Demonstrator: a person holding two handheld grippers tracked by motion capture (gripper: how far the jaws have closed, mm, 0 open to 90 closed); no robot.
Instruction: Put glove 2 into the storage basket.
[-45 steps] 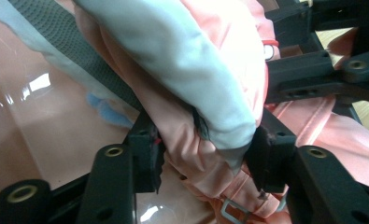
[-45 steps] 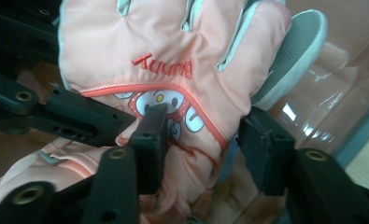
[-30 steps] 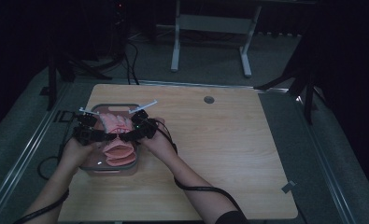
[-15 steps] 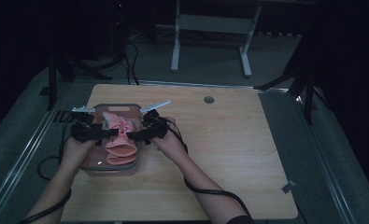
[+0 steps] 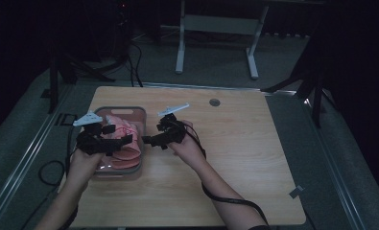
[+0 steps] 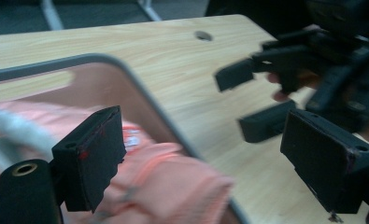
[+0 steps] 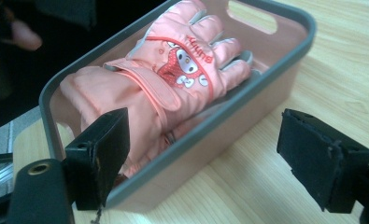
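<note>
Pink bin (image 7: 285, 56) – holds pink gloves (image 7: 173, 70).

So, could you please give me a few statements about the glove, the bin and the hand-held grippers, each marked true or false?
1. The pink glove lies inside the grey-rimmed bin. True.
2. The right hand-held gripper is clamped on the glove. False: its jaws are open with nothing between them.
3. The left hand-held gripper is open. True.
4. The bin stands on the floor. False: it stands on the wooden table.
</note>
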